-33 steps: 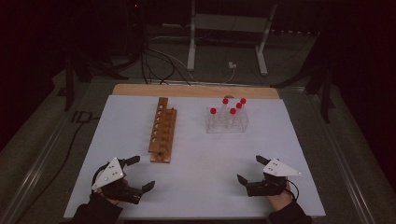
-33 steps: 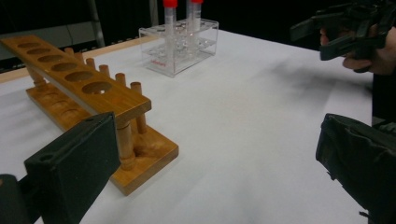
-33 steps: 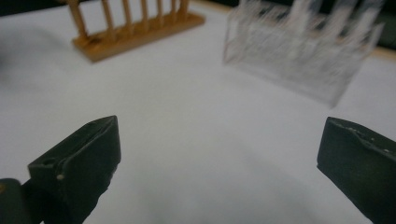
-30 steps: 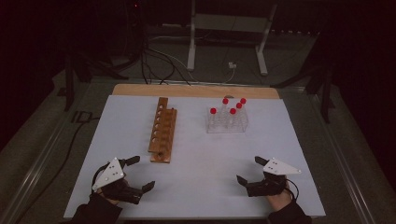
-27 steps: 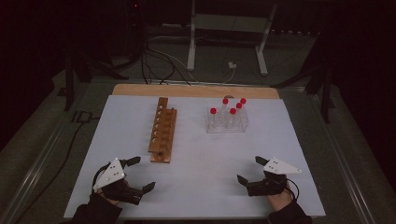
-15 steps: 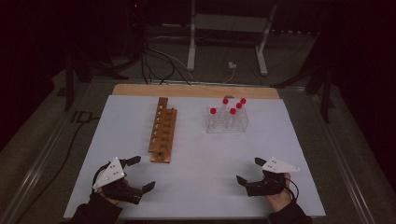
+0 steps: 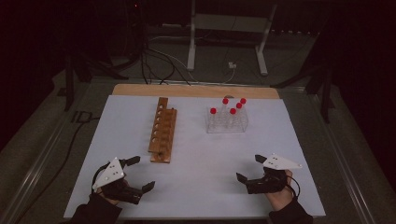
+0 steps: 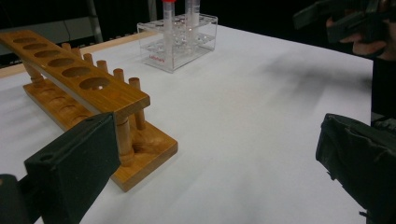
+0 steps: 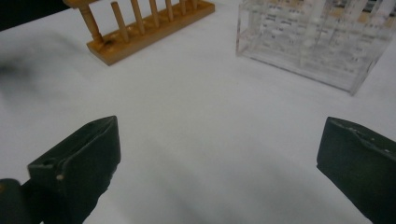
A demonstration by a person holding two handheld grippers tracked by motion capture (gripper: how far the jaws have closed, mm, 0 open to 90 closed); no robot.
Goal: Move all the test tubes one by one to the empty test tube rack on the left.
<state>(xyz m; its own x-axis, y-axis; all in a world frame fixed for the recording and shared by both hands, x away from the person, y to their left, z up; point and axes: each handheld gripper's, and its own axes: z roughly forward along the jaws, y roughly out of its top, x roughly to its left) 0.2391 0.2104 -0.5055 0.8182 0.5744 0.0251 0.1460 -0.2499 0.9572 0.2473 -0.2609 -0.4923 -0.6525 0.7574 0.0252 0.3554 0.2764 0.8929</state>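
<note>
dark surroundings frame a white table top [image 7: 196,140], with a strip of bare wood along its far edge and cables on the floor beyond it.

left gripper [image 7: 136,173]: held at the near left corner of the table, jaws spread wide apart, nothing between them. its grey three-cornered plate faces up. in the left gripper view the jaws stand at either side of the frame, with the near end of the wooden rack just past the left jaw.

right gripper [image 7: 251,168]: held at the near right of the table, jaws spread wide apart, nothing between them. in the right gripper view only bare white surface lies between the jaws.

wooden rack [image 7: 163,130]: lies left of centre, long axis running away from the person, its row of holes empty. its near end is close to the left gripper but apart from it.

clear rack [image 7: 227,122]: stands right of centre, well apart from the right gripper, beside the wooden rack with a gap between them. it holds red-capped tubes [image 7: 232,112], all upright.
</note>
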